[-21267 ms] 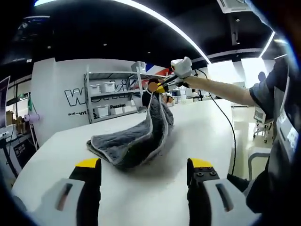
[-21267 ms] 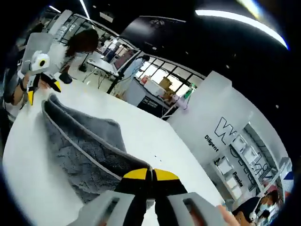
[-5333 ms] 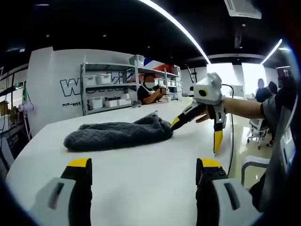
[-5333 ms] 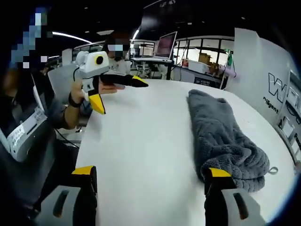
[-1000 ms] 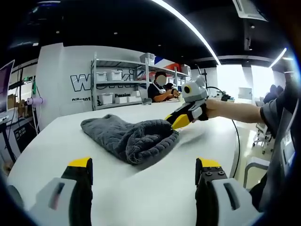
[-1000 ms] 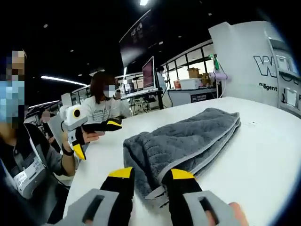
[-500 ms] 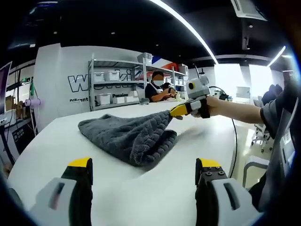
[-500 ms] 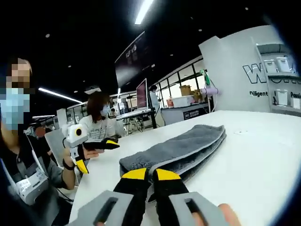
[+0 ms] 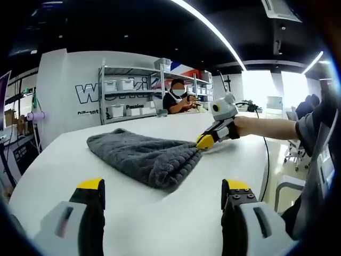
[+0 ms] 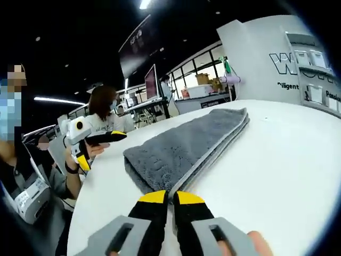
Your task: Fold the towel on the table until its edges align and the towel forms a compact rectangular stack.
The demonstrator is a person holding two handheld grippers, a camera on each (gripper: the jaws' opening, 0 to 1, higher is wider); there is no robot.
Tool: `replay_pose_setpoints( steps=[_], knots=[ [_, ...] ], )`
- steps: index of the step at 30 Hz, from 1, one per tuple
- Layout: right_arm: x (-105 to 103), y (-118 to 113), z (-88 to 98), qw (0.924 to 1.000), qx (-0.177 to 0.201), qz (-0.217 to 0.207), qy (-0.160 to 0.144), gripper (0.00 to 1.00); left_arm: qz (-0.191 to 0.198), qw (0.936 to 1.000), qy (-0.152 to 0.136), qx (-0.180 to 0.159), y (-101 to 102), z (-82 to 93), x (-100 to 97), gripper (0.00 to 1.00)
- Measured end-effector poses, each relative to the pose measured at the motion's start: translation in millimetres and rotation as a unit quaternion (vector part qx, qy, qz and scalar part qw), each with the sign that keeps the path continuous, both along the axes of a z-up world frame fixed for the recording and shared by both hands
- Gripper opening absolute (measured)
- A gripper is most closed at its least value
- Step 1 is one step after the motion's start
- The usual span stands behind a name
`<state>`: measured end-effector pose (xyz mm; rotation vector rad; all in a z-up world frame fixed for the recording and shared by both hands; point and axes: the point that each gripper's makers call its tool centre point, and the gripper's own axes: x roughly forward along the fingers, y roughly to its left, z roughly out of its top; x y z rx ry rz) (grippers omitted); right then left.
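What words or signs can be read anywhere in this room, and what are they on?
"W": big dark letters on the white wall, cut off behind the shelving rack; in the right gripper view they start "W".
"Diligent": smaller line under them; blurred in the left gripper view.
Storage bins on the rack: no readable labels.

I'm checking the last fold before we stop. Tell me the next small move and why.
Probably open the right gripper and let the corner go. Its fingers are pinched shut on the edge of the towel, which already lies flat on the table as a long folded stack with its edges roughly lined up. The left gripper waits open, short of the towel.
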<state>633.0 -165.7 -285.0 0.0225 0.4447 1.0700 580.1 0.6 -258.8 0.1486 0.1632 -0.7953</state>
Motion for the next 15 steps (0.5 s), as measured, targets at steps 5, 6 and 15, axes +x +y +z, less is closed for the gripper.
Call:
replay_pose_setpoints(
  steps=[5, 6, 15],
  knots=[
    [-0.6, -1.3, 3.3, 0.9996, -0.017, 0.0, -0.023, 0.08, 0.001, 1.0, 0.001, 0.0, 0.2, -0.2, 0.8, 0.95],
    [-0.6, -2.8, 5.1, 0.9992, -0.023, 0.0, -0.032, 0.09, 0.0, 1.0, 0.001, 0.0, -0.1, -0.2, 0.6, 0.95],
    [-9.9, -28.8, 34.0, 0.9897, -0.053, -0.028, -0.13, 0.36, 0.001, 1.0, 0.001, 0.001, 2.2, -0.7, 0.1, 0.95]
  ],
)
